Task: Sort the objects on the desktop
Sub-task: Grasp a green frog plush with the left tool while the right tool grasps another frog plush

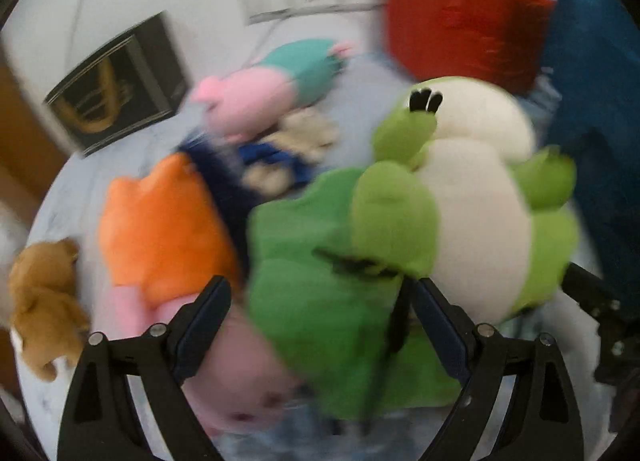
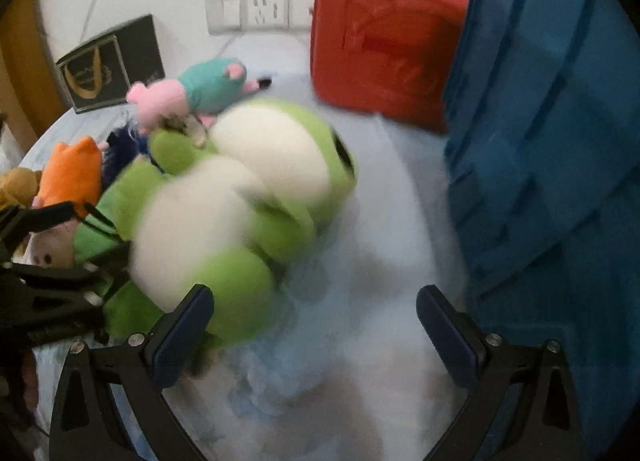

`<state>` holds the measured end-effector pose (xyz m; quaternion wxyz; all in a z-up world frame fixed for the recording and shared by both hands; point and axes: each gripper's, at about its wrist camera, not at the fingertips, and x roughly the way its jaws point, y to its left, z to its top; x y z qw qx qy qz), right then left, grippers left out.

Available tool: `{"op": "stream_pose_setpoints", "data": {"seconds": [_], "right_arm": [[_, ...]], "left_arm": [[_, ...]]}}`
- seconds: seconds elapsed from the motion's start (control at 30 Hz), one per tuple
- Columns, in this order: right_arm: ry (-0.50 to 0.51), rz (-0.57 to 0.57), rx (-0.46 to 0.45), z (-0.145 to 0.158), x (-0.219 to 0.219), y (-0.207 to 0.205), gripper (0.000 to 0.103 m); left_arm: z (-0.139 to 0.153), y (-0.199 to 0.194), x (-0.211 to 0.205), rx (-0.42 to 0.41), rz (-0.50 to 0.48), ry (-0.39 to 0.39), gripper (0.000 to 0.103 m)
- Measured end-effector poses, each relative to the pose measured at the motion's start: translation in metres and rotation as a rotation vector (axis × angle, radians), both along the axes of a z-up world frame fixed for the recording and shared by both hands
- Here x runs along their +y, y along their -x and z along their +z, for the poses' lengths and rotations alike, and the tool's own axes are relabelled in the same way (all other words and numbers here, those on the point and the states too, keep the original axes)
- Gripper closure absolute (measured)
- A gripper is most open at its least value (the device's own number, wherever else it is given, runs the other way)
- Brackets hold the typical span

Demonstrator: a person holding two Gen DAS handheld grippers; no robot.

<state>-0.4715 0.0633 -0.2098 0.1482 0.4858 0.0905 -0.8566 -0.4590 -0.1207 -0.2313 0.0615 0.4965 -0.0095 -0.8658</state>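
Left wrist view places the green frog plush directly ahead of the left claw. We note a green fabric part of the frog filling the gap between its two fingers, which stand wide apart; motion blur prevents us from telling whether the fabric is pinched or merely passing between them.

We read the frog's long axis as running from the left claw up and to the right, toward the blue bin, its white belly facing the camera. The frog lies on the pale blue surface, or just above it; we cannot tell which.

In the right wrist view, the right claw stands wide open and holds nothing. The frog lies to its left, with one green leg just beside the left finger. The blue bin rises close on its right.

We judge the left claw nearer to the frog, and the coming move turns on carrying it rightward to the bin.

Other toys remain well apart: an orange plush, a pink and teal pig plush, and a red case.
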Motion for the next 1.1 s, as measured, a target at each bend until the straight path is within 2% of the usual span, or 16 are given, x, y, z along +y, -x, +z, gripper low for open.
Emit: {"op": "stream_pose_setpoints", "data": {"seconds": [0.07,0.13,0.2,0.37,0.5,0.57,0.67,0.77,0.83,0.93,0.97,1.0,1.03,1.1], "right_arm": [[0.047,0.018,-0.037,-0.010,-0.004,0.008,0.001],[0.073,0.042,-0.091,-0.022,-0.014,0.016,0.008],[0.117,0.073,-0.127,-0.031,-0.028,0.021,0.022],[0.209,0.152,-0.167,-0.042,-0.074,0.029,0.025],[0.200,0.199,-0.155,-0.039,-0.104,0.025,0.025],[0.169,0.190,-0.133,-0.033,-0.095,0.015,0.025],[0.087,0.090,-0.094,-0.021,-0.054,0.002,0.022],[0.016,-0.005,-0.029,-0.002,-0.013,-0.007,0.020],[0.002,-0.054,0.024,0.017,0.009,-0.009,0.018],[0.054,-0.072,0.066,0.036,0.028,-0.004,0.014],[0.075,-0.072,0.075,0.040,0.030,0.000,0.010],[0.093,-0.070,0.080,0.042,0.030,0.007,0.004],[0.115,-0.061,0.082,0.043,0.028,0.015,0.001],[0.155,-0.050,0.088,0.043,0.013,0.026,0.000]], "left_arm": [[0.006,-0.006,-0.010,0.015,0.020,-0.004,0.010],[0.013,-0.014,-0.017,0.031,0.034,-0.006,0.010],[0.017,-0.021,-0.023,0.038,0.044,-0.008,0.010],[0.021,-0.029,-0.049,0.038,0.107,-0.016,0.010],[0.039,-0.028,-0.060,0.076,0.133,-0.052,0.010],[0.049,-0.026,-0.053,0.095,0.120,-0.090,0.010],[0.058,-0.014,-0.027,0.125,0.088,-0.176,0.010],[0.045,0.013,0.000,0.112,0.099,-0.233,0.010],[0.025,0.029,0.014,0.059,0.097,-0.202,0.011],[-0.018,0.032,0.025,-0.058,0.071,-0.157,0.020],[-0.026,0.028,0.024,-0.067,0.074,-0.121,0.022],[-0.027,0.024,0.026,-0.046,0.062,-0.065,0.023],[-0.025,0.022,0.027,-0.025,0.043,-0.037,0.023],[-0.018,0.023,0.018,-0.010,0.027,-0.082,0.023]]}}
